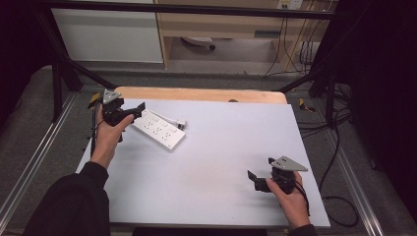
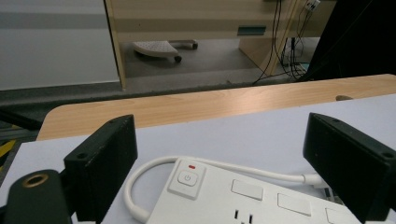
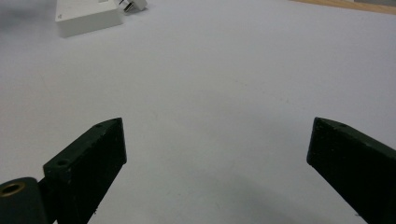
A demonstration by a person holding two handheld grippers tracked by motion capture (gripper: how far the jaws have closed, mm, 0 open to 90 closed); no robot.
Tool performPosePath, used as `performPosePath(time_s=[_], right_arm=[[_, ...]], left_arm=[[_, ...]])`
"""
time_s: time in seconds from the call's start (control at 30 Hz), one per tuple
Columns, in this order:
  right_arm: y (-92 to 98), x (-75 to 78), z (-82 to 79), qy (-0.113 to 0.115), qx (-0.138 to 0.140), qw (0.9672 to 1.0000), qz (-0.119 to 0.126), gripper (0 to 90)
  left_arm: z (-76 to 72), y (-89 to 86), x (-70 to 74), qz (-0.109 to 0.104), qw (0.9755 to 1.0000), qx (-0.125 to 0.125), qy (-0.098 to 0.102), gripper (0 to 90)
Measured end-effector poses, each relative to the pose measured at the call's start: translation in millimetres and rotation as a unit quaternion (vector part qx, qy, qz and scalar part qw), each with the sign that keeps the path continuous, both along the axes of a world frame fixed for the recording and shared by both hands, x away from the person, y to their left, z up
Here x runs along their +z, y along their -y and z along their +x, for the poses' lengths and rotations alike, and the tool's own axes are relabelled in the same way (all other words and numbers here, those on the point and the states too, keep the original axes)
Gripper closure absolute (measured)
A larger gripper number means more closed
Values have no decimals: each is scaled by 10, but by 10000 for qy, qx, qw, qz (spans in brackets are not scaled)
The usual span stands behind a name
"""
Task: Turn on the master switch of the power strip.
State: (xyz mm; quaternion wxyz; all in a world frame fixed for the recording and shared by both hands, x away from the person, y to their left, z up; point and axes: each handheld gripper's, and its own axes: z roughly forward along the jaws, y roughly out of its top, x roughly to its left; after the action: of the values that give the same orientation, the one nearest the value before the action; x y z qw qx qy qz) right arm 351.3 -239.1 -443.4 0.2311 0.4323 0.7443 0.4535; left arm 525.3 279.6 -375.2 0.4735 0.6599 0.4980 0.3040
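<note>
White power strip point(image 1: 159, 129) lies flat on the pale table sheet point(image 1: 221, 162), upper-left of centre in the high view, set diagonally w/ its short white cord point(image 1: 169, 118) curling round behind it to a plug end near the frame's upper middle-left. Left gripper point(image 1: 129, 112) hovers at the strip's upper-left end, jaws wide apart w/ nothing between them; in the left gripper view the strip point(image 2: 243, 198) sits low-centre between the two black jaws, switch end nearest. Right gripper point(image 1: 258, 178) sits lower right of the high view, well apart from the strip, jaws also spread & empty over bare sheet; in the right gripper view the strip point(image 3: 86, 14) shows as a white block at upper left. Handling, as a judgement: rigid plastic shell, prob. light-to-moderate weight, smooth & a bit slippery on the sheet, not fragile but the rocker button point(image 2: 186, 178) could get pressed by a careless pinch. Best hold looks like across the narrow width, on the long side walls, away from the button & sockets; cord is soft & floppy, will drag or swing if the body is lifted, poor place to grab. Writing: no brand or text readable; a power symbol shows on the button w/ a small red mark point(image 2: 191, 166) above it, socket faces too small to read.
</note>
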Motion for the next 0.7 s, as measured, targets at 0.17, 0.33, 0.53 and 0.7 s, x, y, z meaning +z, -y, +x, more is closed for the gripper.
performPosePath(time_s=[0.17, 0.33, 0.53, 0.7], right_arm=[[4, 2, 1, 6, 0, 10000, 8, 52], [10, 1, 1, -6, -14, 10000, 24, 53], [6, 1, 3, -11, 2, 10000, 23, 53], [7, 1, 6, -8, -4, 10000, 26, 53]], left_arm=[[53, 19, -44, 37, 10000, 16, -45, 104], [101, 27, -92, 49, 9999, 43, -101, 111], [140, 10, -141, 47, 9998, 108, -164, 113], [169, -25, -178, 35, 9996, 142, -234, 118]])
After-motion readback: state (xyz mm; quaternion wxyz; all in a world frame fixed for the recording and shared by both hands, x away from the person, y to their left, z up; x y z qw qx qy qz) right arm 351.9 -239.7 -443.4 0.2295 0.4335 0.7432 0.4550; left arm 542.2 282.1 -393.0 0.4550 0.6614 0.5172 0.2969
